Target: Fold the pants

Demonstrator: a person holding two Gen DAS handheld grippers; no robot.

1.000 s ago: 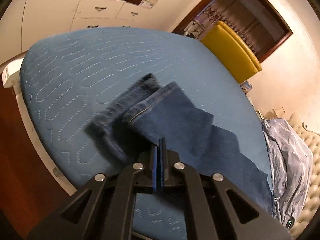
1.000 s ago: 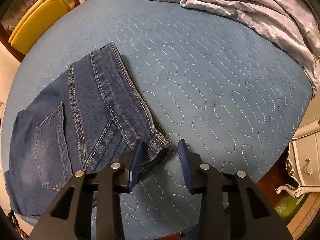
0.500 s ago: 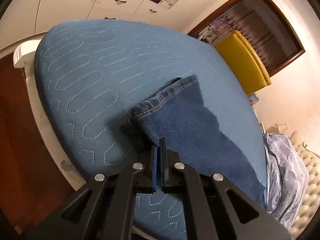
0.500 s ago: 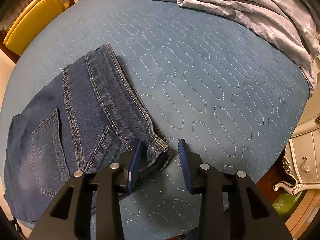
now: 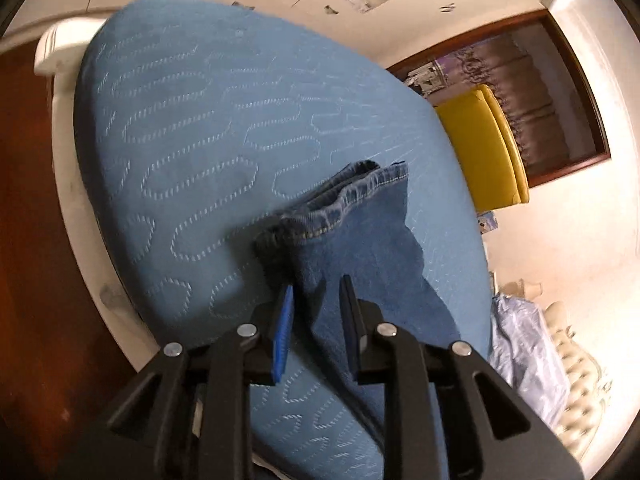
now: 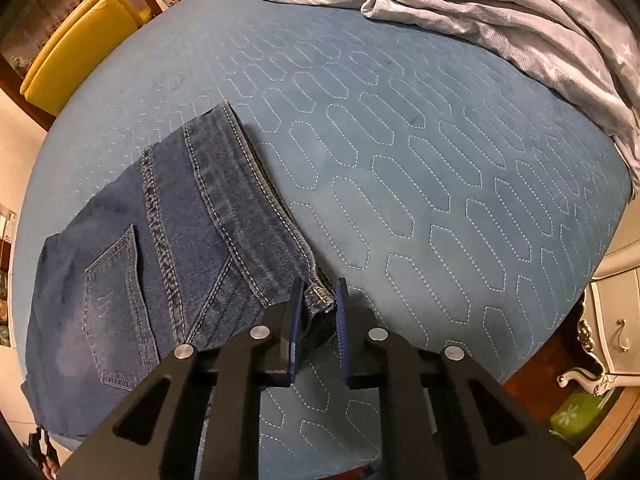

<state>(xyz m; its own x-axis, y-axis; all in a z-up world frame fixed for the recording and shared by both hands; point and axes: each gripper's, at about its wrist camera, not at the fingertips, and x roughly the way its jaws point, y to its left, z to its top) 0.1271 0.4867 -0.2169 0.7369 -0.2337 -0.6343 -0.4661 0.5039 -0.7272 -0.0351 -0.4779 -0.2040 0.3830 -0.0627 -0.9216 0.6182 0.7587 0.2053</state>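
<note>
Dark blue jeans lie on a blue quilted bed. In the left wrist view the leg hems (image 5: 352,196) lie stacked just ahead of my left gripper (image 5: 316,300), which is open with the leg cloth between its fingers. In the right wrist view the waistband end of the jeans (image 6: 168,240) lies flat with a back pocket up. My right gripper (image 6: 318,300) stands partly open around the near waistband corner (image 6: 320,296), its fingers close to the cloth on both sides.
A grey star-print duvet (image 6: 500,8) is bunched at the far end of the bed. A yellow chair (image 5: 484,148) stands beside the bed (image 6: 420,160). The bed edge and a white drawer unit (image 6: 616,320) are at the right. White cabinets stand behind.
My left gripper was shut on the leg cloth and has opened; the hems now lie stacked on the bed. My right gripper has narrowed around the waistband corner.
</note>
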